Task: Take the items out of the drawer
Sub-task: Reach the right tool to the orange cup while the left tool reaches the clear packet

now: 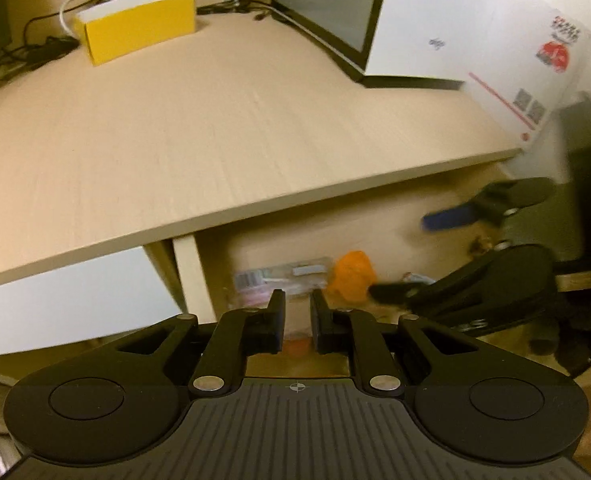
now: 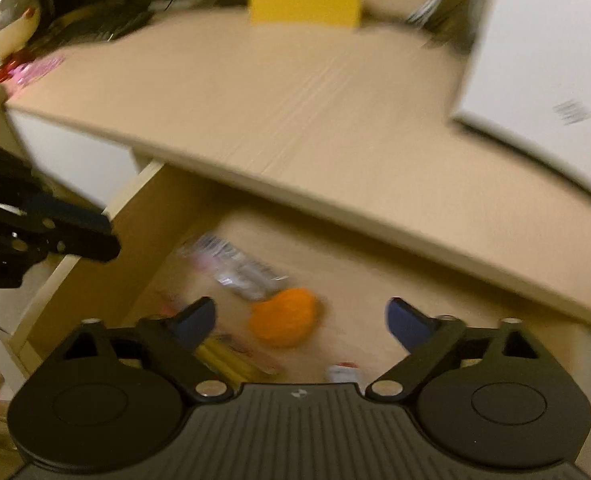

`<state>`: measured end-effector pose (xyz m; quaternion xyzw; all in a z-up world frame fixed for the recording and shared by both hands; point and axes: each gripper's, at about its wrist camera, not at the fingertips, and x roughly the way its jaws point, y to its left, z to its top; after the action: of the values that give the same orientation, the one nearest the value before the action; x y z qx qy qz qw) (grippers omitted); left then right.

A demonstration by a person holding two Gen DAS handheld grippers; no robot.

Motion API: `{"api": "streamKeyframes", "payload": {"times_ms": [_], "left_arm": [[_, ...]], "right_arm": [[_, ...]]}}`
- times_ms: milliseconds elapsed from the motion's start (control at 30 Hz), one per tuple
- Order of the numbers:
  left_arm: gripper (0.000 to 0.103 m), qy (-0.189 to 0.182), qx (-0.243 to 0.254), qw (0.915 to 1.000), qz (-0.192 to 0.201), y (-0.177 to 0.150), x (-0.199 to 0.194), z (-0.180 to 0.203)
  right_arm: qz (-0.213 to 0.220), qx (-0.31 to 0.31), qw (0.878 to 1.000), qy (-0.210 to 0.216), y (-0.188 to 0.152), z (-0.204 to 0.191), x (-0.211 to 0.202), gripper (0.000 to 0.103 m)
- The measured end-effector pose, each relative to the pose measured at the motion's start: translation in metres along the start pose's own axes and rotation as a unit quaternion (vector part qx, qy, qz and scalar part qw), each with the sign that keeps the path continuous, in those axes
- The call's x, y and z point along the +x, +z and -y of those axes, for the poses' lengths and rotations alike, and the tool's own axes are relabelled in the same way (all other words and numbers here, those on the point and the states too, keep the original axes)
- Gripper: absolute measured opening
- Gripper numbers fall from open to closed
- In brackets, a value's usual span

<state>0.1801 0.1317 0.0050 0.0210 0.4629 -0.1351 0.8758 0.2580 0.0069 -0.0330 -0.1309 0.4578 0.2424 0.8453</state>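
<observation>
Right now your left gripper hangs over the near end of the open pale-wood drawer, its two black fingers drawn almost together with only a narrow slit between them. A small patch of something orange shows low in that slit, but you cannot tell from this view whether the pads press on it or it simply lies below them.

Your right gripper is spread wide, blue-padded fingers well apart, and nothing sits between them. From its own view it points down into the drawer, directly above the crumpled orange lump, which lies on the drawer floor roughly midway between the fingertips but farther in. In the left view, the same gripper reaches in from the right.

Just beyond the orange lump, to its left, lies a clear plastic packet with printed labels; the blur hides what is in it. Nearer you in the right view, some yellow stick-like pieces lie on the drawer floor under the left finger, and a small white and red item shows close to the gripper body.

Above the drawer runs the light wooden desktop. At its far edge stands an open yellow cardboard box, with dark cables behind it, and to the far right a white box with a dark face.
</observation>
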Motion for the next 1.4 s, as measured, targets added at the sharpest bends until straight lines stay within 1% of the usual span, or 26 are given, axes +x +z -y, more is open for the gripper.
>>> {"api": "streamKeyframes", "payload": {"times_ms": [67,100,167,233,300,333,367,400,467,567,700,867,1067,1200,1267,1400], "left_arm": [[0.015,0.003,0.002,1.0,-0.002,0.001,0.004,0.002],[0.015,0.002,0.002,1.0,-0.003,0.002,0.007,0.001],[0.014,-0.001,0.003,0.9999,-0.013,0.002,0.013,-0.001],[0.014,0.0,0.008,0.9997,-0.025,0.004,0.023,0.001],[0.014,0.0,0.021,0.9992,-0.035,0.007,0.033,0.004],[0.015,0.003,0.028,0.9987,-0.042,0.008,0.038,0.006],[0.015,0.007,0.036,0.9981,-0.048,0.009,0.044,0.008],[0.015,0.012,0.044,0.9975,-0.054,0.011,0.05,0.01],[0.015,0.014,0.053,0.9967,-0.06,0.015,0.061,0.012],[0.015,0.009,0.052,0.9964,-0.067,0.019,0.075,0.016],[0.015,0.026,0.076,0.9933,-0.084,0.023,0.097,0.024],[0.015,0.031,0.091,0.9896,-0.108,0.022,0.117,0.029],[0.015,0.037,0.086,0.9881,-0.122,0.017,0.131,0.035],[0.015,0.027,0.075,0.9889,-0.125,0.014,0.137,0.04],[0.016,0.014,0.071,0.9881,-0.135,0.011,0.142,0.043],[0.02,0.0,0.068,0.9899,-0.124,0.009,0.141,0.052]], "right_arm": [[-0.033,-0.001,0.999,0.024,0.007,0.003,0.027,0.079],[-0.043,-0.004,0.999,0.027,0.009,0.004,0.036,0.077],[-0.057,0.0,0.998,0.032,0.013,0.008,0.053,0.076],[-0.073,0.01,0.996,0.048,0.017,0.013,0.066,0.076],[-0.084,0.011,0.995,0.057,0.012,0.015,0.071,0.075],[-0.089,0.008,0.994,0.059,0.011,0.016,0.075,0.07],[-0.093,0.007,0.994,0.062,0.007,0.018,0.075,0.059],[-0.098,0.007,0.993,0.062,0.005,0.02,0.076,0.052],[-0.098,0.01,0.993,0.059,0.002,0.024,0.074,0.052],[-0.086,0.018,0.995,0.037,-0.005,0.035,0.062,0.052],[-0.08,0.045,0.996,0.011,-0.021,0.053,0.039,0.052],[-0.083,0.087,0.993,-0.014,-0.04,0.068,0.025,0.052],[-0.074,0.114,0.99,-0.036,-0.051,0.08,0.014,0.052],[-0.066,0.134,0.988,-0.044,-0.06,0.084,0.009,0.052],[-0.061,0.14,0.987,-0.049,-0.063,0.085,0.006,0.052],[-0.053,0.147,0.986,-0.06,-0.065,0.082,0.007,0.052]]}}
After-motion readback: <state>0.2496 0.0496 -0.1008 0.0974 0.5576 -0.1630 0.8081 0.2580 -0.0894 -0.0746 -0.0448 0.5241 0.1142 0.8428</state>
